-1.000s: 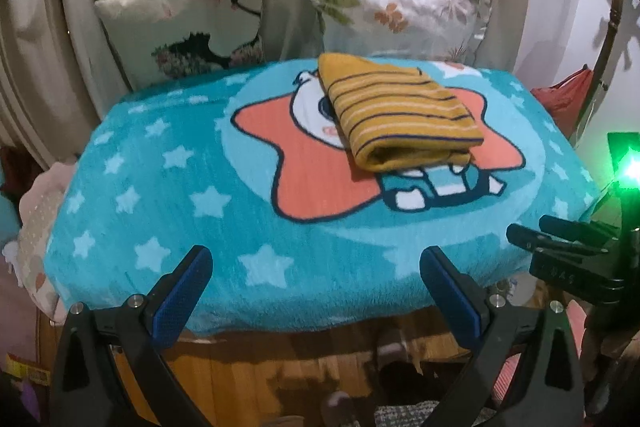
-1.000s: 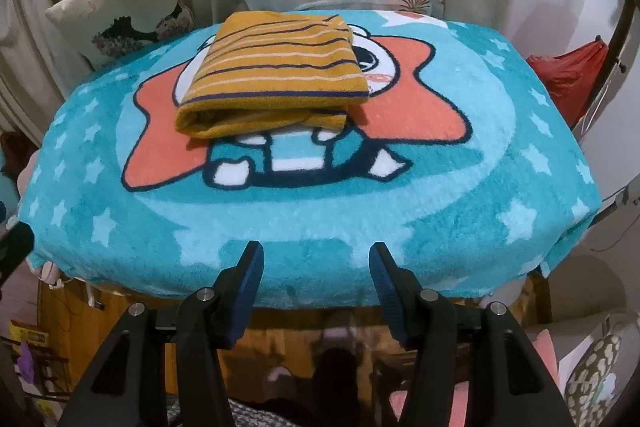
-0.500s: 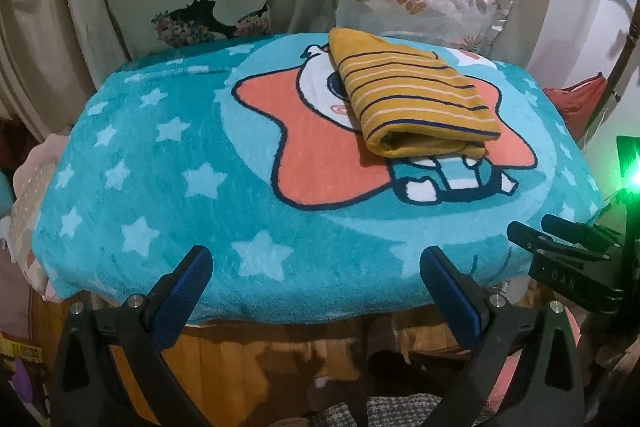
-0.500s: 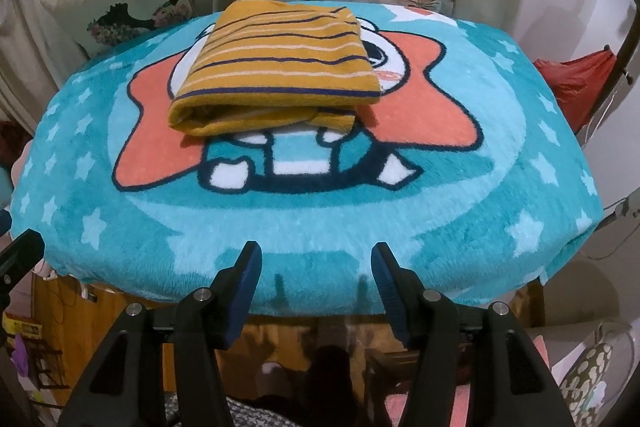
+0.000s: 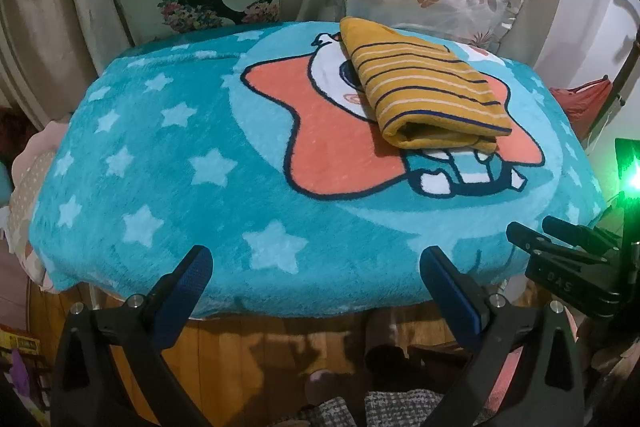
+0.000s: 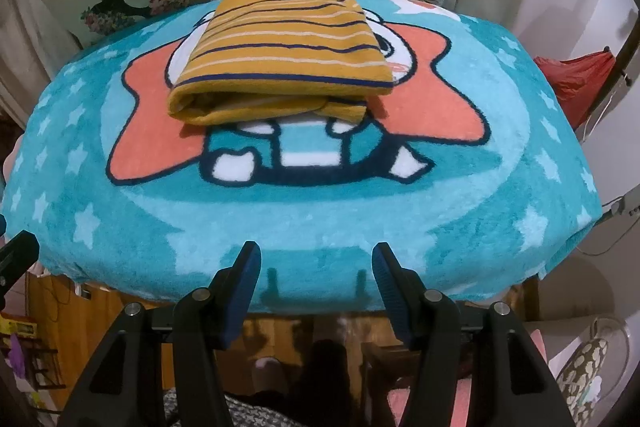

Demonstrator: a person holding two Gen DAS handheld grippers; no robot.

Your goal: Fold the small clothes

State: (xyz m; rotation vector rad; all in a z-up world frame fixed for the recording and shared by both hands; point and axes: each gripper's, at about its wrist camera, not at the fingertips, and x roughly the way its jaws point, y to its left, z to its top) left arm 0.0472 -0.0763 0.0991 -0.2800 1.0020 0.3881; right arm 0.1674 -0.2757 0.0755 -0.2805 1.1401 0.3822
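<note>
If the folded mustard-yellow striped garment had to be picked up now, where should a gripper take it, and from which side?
Probably at the near rounded fold edge of the folded mustard-yellow striped garment, coming in low from the front. There the stacked layers show as one thick lip above the teal star-print blanket, so one pinch could catch them all. The right gripper, open and empty, faces it most squarely.
</note>
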